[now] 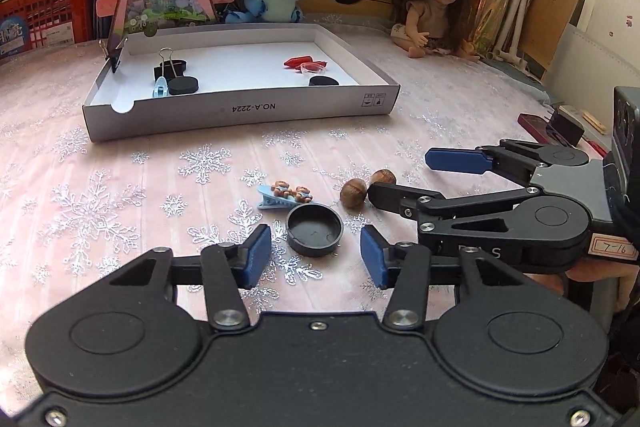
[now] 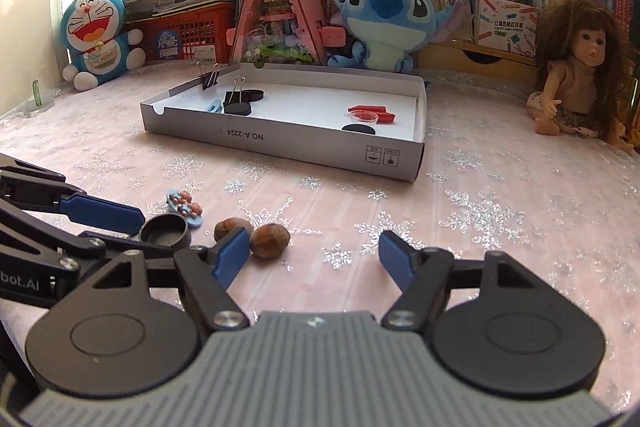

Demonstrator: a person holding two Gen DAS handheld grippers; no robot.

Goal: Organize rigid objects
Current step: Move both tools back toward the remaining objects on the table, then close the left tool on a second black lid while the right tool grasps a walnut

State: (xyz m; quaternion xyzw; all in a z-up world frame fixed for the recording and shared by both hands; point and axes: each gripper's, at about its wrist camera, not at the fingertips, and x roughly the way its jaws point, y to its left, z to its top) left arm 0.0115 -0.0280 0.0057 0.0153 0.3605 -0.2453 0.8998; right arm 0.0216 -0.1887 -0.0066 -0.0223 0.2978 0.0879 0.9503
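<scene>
Our left hand-held gripper (image 1: 316,257) is spread around the black cap (image 1: 315,230), not touching it. Our right hand-held gripper (image 2: 310,253) is spread beside two nuts (image 2: 270,235). Only the right view shows the blue cat toy (image 2: 98,31) behind the box (image 2: 280,137).

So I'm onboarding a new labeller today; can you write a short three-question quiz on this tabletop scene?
1. True or false: the open black cap on the cloth lies inside the white box.
2. Which items sit on the cloth outside the box? A) red pieces B) two brown nuts and the blue bear clip C) binder clips
3. Fill in: the left gripper has its fingers on either side of the black ____, not pressing it.

Key: 1 false; 2 B; 3 cap.
</scene>
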